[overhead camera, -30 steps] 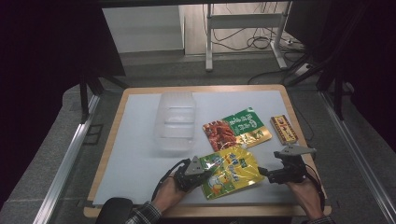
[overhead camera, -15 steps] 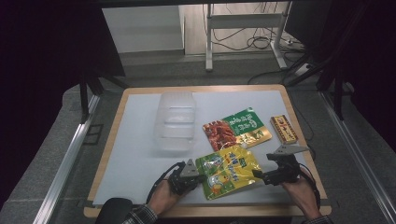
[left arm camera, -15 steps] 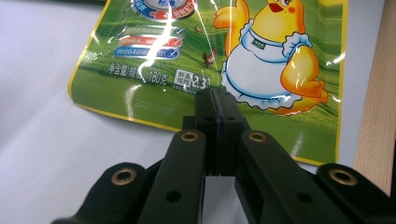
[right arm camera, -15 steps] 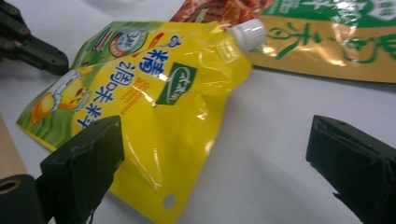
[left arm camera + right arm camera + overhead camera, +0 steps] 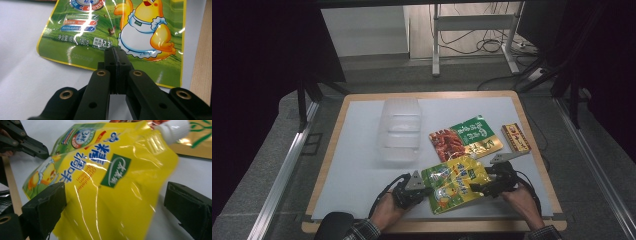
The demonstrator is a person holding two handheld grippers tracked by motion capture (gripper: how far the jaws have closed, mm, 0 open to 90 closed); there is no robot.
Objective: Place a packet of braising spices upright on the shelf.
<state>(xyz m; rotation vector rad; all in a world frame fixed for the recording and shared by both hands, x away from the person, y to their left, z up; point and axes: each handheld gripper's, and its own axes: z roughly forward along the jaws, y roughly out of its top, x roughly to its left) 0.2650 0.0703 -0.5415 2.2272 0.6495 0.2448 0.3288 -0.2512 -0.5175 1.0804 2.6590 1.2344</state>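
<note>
A yellow and green spouted pouch [image 5: 455,181] with a cartoon chicken lies near the front edge of the white mat. My left gripper [image 5: 426,190] is at its left end. In the left gripper view the jaws [image 5: 115,53] stand shut together with their tips over the pouch [image 5: 140,37] near its edge; whether they press on it I cannot tell. My right gripper [image 5: 480,188] is at the pouch's right end. In the right gripper view its jaws [image 5: 113,202] stand wide open on either side of the yellow pouch [image 5: 110,177], not touching it. The white spout cap [image 5: 172,127] points away.
A clear plastic container [image 5: 401,131] stands at the mat's middle. A red and green snack packet [image 5: 467,137] lies behind the pouch, a small brown box [image 5: 516,137] to its right. The table's wooden front edge [image 5: 432,225] runs just before the hands.
My right gripper has moved left and a little down, so the pouch's right end now sits between its open jaws. The left gripper has stayed in place.
</note>
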